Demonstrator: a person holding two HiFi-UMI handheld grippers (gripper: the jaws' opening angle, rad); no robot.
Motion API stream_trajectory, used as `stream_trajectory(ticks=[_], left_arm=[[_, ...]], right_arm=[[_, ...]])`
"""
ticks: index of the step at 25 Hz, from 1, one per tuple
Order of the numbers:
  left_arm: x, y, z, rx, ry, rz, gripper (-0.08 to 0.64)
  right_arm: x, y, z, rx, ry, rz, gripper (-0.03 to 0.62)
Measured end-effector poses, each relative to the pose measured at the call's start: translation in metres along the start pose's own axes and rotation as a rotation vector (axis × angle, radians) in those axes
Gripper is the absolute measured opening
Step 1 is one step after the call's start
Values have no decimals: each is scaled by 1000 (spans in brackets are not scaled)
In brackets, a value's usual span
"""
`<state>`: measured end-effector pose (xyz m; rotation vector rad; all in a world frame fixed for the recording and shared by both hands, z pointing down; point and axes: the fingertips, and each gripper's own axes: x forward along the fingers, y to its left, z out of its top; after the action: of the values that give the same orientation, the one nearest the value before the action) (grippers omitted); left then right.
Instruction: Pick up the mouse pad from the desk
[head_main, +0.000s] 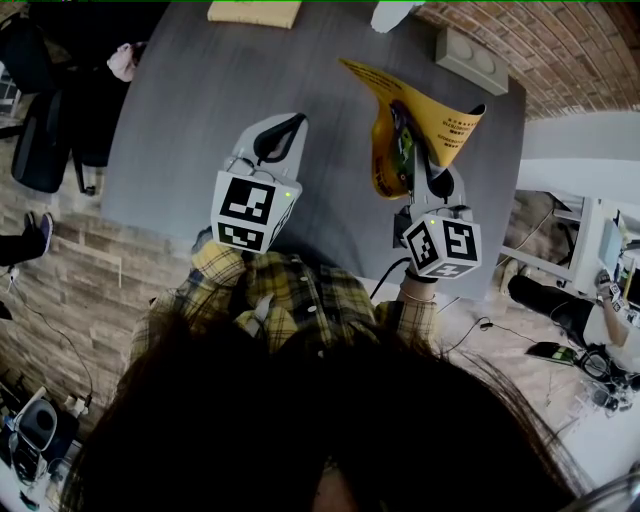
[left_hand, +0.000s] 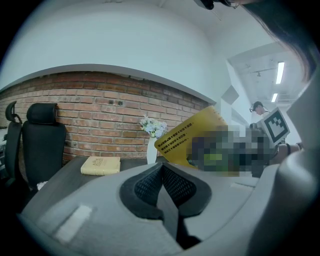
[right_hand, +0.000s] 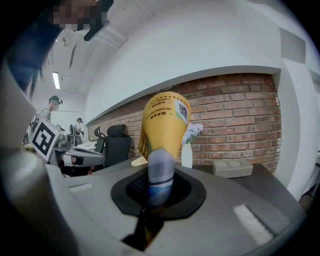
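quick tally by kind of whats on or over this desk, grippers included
mouse pad: 1
book: 1
vase of flowers: 1
grey box: 1
grippers: 2, left gripper and right gripper
total: 6

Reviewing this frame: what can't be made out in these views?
- Mouse pad: print too small and curled to read; left gripper view, a mosaic patch covers its lower part.
- Book: head view, cut off by top edge; cover lettering too small.
- Vase: head view, cut off by top edge.
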<state>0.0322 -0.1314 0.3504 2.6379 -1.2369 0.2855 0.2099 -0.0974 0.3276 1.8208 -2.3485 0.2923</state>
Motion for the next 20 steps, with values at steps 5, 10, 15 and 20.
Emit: stream_trajectory(ticks=[5,10,15,20], left_arm=[[0,1,1,11,-3,4,3],[-1,3,0,10,-4,6,3],[-1,3,0,9,0,6,3],[0,4,1,11,0,6,3]], right_arm=[[0,0,-1,4,4,-3,23],[1,-1,-3,15,13,-9,23],[1,0,-4,26,18,1,23],[2,0,-4,19,21,1,23]])
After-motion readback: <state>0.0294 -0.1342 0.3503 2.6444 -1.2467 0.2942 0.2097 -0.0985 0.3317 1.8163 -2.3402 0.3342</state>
